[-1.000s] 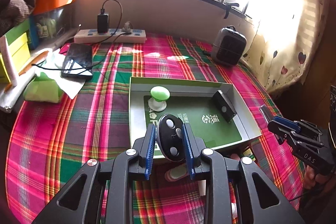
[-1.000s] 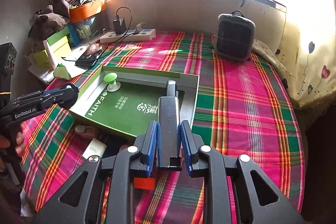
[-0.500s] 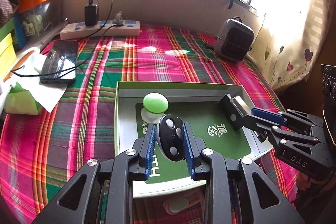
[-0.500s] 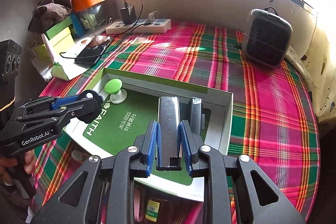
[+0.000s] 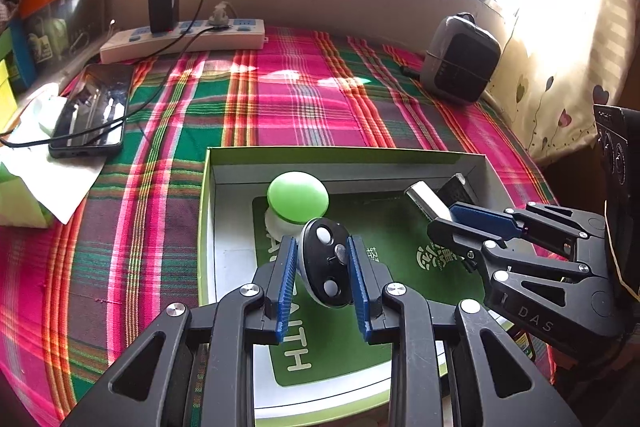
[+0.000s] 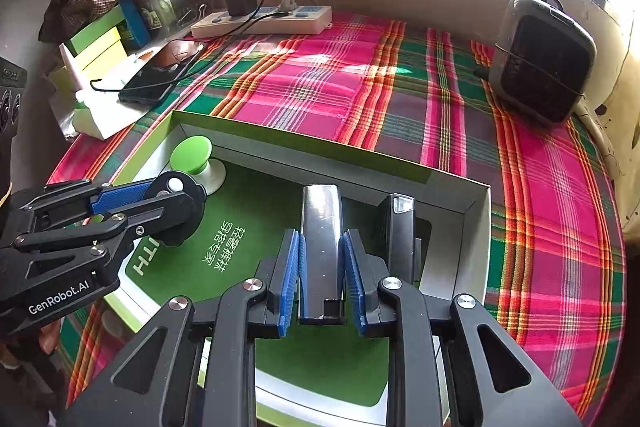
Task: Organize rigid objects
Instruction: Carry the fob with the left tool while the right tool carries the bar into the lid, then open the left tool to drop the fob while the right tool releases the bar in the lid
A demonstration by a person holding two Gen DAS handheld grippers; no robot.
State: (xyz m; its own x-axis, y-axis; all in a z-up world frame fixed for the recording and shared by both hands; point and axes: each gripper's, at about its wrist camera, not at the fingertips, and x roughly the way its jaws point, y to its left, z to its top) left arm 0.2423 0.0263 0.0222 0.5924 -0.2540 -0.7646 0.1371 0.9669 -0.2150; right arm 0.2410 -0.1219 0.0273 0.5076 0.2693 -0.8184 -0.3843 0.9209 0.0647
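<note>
We hold the left tool [image 5: 322,269] clamped on a black oval disc [image 5: 326,267], over the green box [image 5: 224,259], just beside the green knob [image 5: 298,197]. Our right tool [image 6: 322,267] is clamped on a dark flat bar [image 6: 322,227], also over the box, near a second bar [image 6: 396,231] lying inside by the wall.

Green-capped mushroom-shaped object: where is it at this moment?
The green-capped object stands inside the open box, in its back-left corner, just beyond the black oval piece held in the left gripper.
</note>
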